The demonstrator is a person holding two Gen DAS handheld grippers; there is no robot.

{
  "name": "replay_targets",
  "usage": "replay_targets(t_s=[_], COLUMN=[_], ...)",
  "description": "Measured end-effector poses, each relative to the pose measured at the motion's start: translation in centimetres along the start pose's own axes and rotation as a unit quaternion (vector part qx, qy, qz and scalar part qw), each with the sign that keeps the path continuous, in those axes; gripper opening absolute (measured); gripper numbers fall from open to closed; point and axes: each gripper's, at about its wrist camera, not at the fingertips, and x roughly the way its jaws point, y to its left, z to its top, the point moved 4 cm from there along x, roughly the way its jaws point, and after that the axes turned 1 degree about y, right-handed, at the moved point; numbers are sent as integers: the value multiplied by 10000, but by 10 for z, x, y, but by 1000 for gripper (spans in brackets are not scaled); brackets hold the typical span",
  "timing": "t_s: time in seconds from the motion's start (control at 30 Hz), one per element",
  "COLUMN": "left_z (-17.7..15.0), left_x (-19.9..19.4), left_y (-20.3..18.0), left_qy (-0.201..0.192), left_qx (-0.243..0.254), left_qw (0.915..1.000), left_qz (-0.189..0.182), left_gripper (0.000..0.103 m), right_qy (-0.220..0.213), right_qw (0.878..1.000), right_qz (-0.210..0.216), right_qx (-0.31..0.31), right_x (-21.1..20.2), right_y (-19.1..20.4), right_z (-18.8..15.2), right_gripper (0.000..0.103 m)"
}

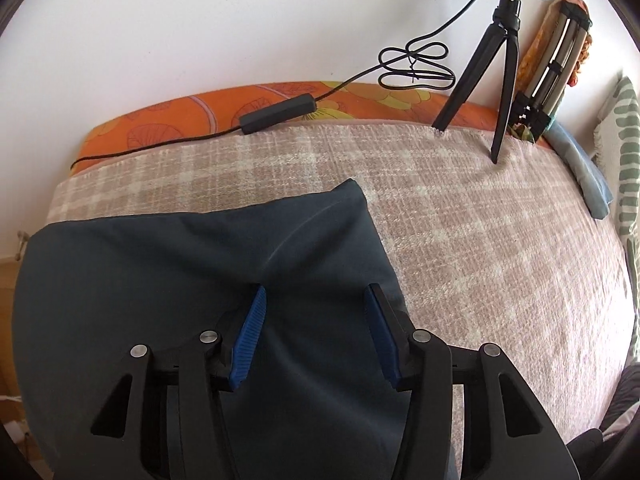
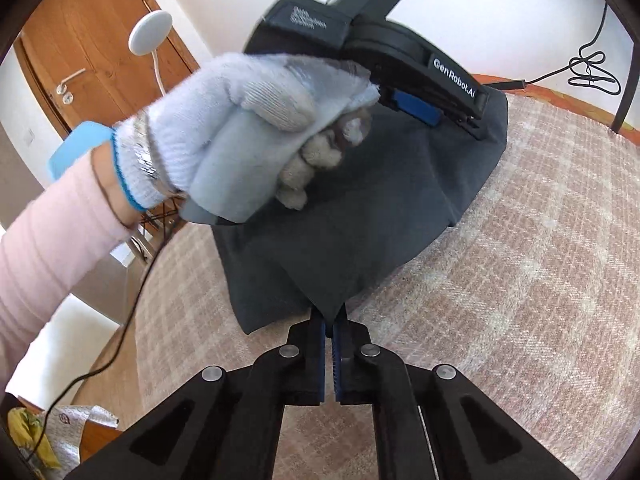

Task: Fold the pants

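Dark grey-blue pants (image 1: 192, 280) lie folded on a pink and cream plaid blanket (image 1: 480, 240) that covers a bed. My left gripper (image 1: 316, 292) hovers over the pants near their right edge. Its blue pads (image 1: 250, 336) stand well apart, the cloth lies flat beneath them, and neither pad presses on it. In the right wrist view my right gripper (image 2: 330, 322) is shut on a near corner of the pants (image 2: 360, 220), which bunches up into the jaws. A gloved hand (image 2: 240, 128) holds the left gripper (image 2: 476, 126) at the far edge of the pants.
A ring-light tripod (image 1: 500, 80) stands at the back of the bed with its cable and inline control box (image 1: 276, 114) on an orange floral sheet (image 1: 160, 120). A folded stand (image 1: 552, 64) and a blue pillow (image 1: 580, 172) lie at the right. A wooden door (image 2: 92, 40) is left.
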Motion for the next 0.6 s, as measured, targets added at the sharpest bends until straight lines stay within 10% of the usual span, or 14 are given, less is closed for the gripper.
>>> replay_targets(t_s=[0.17, 0.23, 0.27, 0.6], left_z=[-3, -4, -6, -67], left_x=[-3, -13, -20, -110], left_y=[9, 12, 13, 87], left_qy=[-192, -281, -338, -964], left_qx=[-209, -197, -155, -735], left_qw=[9995, 9994, 9993, 9907], left_qz=[-145, -64, -37, 610], left_gripper=[49, 49, 49, 51], right_qy=[330, 502, 507, -298], right_qw=[9992, 9986, 9986, 9973], right_qz=[77, 59, 14, -426], right_qx=[-203, -171, -138, 512], right_x=[4, 4, 1, -28], right_y=[7, 4, 2, -54], right_z=[-8, -9, -9, 47], right_gripper=[1, 11, 32, 59])
